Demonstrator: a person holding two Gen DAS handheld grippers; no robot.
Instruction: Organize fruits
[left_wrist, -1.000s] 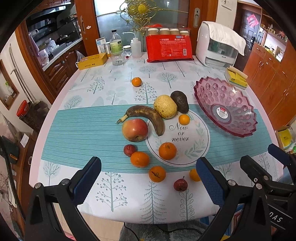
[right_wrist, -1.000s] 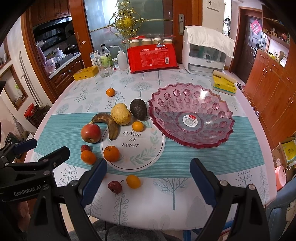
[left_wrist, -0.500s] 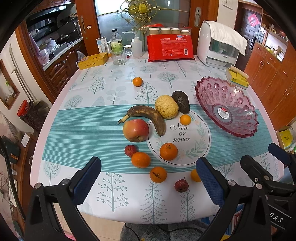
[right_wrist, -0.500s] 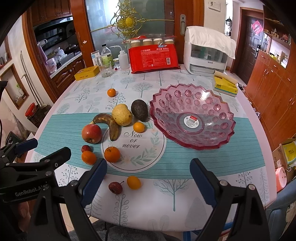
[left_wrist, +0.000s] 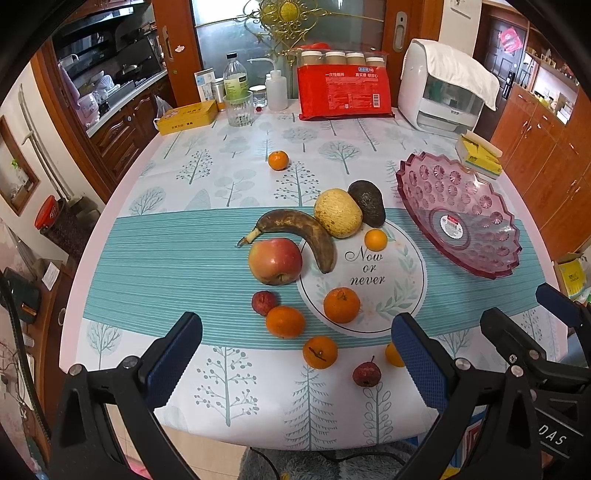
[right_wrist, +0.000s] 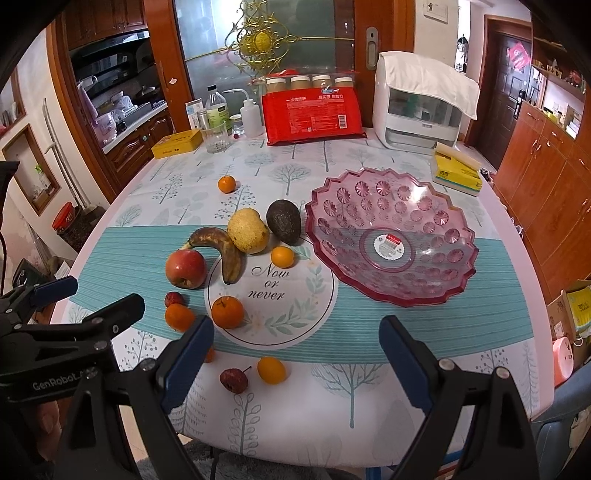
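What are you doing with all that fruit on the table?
A person is holding two grabbers over the table, about to tidy the fruit. The left hand-held gripper and the right hand-held gripper are both open and holding nothing. The apple, the banana, the avocado and the little oranges all lie loose on the tablecloth. The pink bowl beside them has no fruit in it yet, so the sorting has not started.
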